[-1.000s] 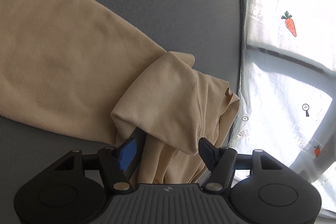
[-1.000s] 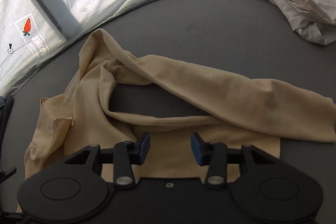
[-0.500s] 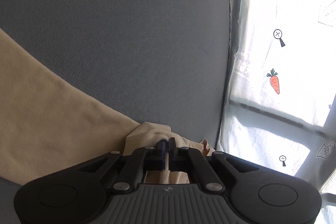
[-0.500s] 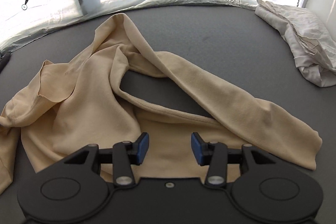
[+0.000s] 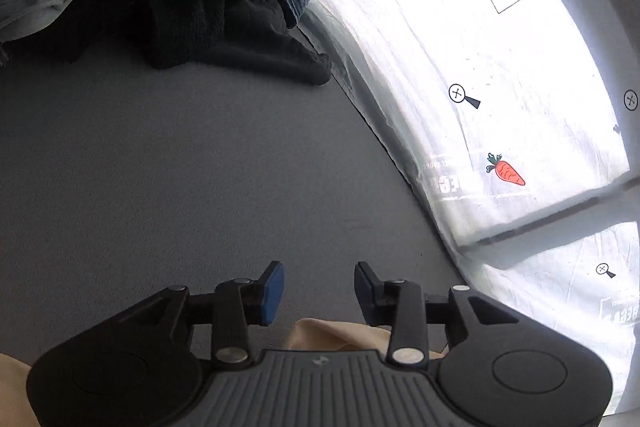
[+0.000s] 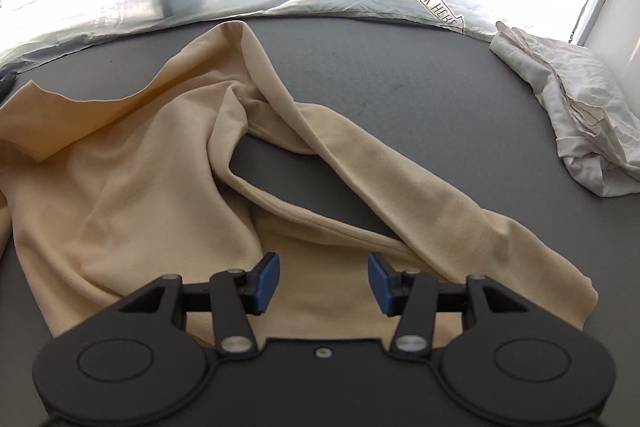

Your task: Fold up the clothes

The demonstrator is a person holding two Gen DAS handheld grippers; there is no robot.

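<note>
Two handheld grippers, matte black plastic. Left gripper (image 5: 319, 287): ribbed grey-black centre panel with a small logo, round recessed discs on either flank, silver pivot screws on angular black linkage arms, blue pads (image 5: 272, 291) on the fingers. Right gripper (image 6: 323, 281): smooth flat black body, one small central screw, same round discs, silver pivots, blue pads (image 6: 267, 281).

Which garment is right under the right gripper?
The beige top, spread beneath the open right gripper; the crumpled white garment sits far right.
</note>
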